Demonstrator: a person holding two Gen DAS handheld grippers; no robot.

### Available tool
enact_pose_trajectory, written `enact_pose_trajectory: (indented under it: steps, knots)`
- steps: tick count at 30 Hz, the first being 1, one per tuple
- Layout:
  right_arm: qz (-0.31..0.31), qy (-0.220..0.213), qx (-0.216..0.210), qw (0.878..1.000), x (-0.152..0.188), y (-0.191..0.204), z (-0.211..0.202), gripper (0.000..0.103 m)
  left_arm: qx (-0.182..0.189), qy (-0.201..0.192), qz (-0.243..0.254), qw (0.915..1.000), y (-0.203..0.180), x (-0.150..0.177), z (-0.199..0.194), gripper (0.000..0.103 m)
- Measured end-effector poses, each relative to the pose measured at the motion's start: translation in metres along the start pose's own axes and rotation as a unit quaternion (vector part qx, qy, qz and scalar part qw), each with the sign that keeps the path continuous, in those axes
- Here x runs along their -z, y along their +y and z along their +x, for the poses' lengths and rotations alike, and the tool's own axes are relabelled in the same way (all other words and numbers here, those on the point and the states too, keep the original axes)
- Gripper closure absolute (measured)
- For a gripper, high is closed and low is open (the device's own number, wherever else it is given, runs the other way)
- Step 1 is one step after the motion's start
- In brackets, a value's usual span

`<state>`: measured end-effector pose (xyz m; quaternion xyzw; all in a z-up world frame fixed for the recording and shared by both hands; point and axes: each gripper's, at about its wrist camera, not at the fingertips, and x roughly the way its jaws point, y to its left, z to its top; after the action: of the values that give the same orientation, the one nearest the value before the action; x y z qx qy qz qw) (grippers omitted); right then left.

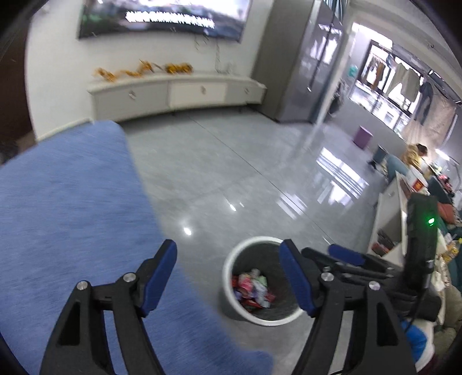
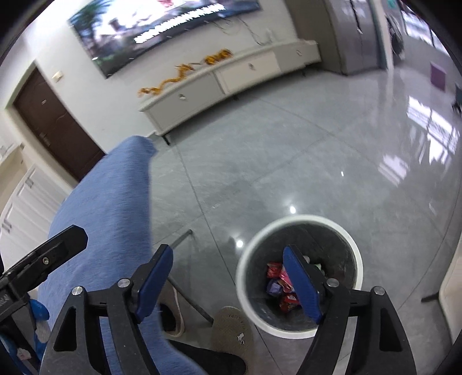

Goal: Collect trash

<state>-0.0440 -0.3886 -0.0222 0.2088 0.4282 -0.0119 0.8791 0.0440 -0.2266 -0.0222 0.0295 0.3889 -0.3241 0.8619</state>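
A white-rimmed grey trash bin (image 1: 231, 268) stands on the grey floor with several colourful wrappers (image 1: 254, 288) at its bottom. It also shows in the right wrist view (image 2: 346, 248), with the wrappers (image 2: 278, 285) inside. My left gripper (image 1: 229, 268) is open and empty, above the edge of the blue cloth and the bin. My right gripper (image 2: 228, 277) is open and empty, above the floor just left of the bin. The right gripper also shows at the right of the left wrist view (image 1: 346, 256).
A blue cloth-covered surface (image 1: 66, 207) fills the left; it also shows in the right wrist view (image 2: 109, 207). A slipper (image 2: 234, 331) lies on the floor by the bin. A white low cabinet (image 1: 179, 92) and a wall screen (image 1: 161, 17) stand far back. Cluttered furniture (image 1: 404, 202) stands at right.
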Motion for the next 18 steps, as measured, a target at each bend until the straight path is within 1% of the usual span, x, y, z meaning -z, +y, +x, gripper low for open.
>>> enact_pose_trajectory:
  steps: [3,5,7,9,12,14,15,18]
  knots:
    - [-0.029,-0.018,-0.008,0.999,0.003,0.031,-0.012,0.023,-0.042,-0.035,0.0,0.9985,0.018,0.01,-0.041,0.029]
    - [-0.052,-0.03,-0.016,0.998,0.007,0.054,-0.02,0.022,-0.06,-0.052,-0.003,0.9968,0.026,0.018,-0.062,0.029]
    - [-0.071,-0.039,-0.023,0.996,0.011,0.073,-0.026,0.021,-0.086,-0.077,-0.006,0.9933,0.037,0.026,-0.089,0.029]
    - [-0.095,-0.05,-0.028,0.994,0.017,0.094,-0.032,0.019,-0.109,-0.093,-0.007,0.9898,0.045,0.033,-0.107,0.029]
    - [-0.126,-0.067,-0.034,0.989,0.026,0.122,-0.041,0.016,-0.145,-0.118,-0.014,0.9823,0.058,0.043,-0.134,0.029]
    - [-0.141,-0.082,-0.033,0.986,0.032,0.138,-0.046,0.014,-0.174,-0.134,-0.027,0.9753,0.068,0.05,-0.151,0.029]
    - [-0.145,-0.087,-0.032,0.985,0.035,0.144,-0.048,0.011,-0.183,-0.138,-0.031,0.9729,0.072,0.052,-0.154,0.029]
    - [-0.155,-0.112,-0.022,0.981,0.043,0.157,-0.056,0.008,-0.223,-0.161,-0.043,0.9606,0.085,0.062,-0.173,0.028]
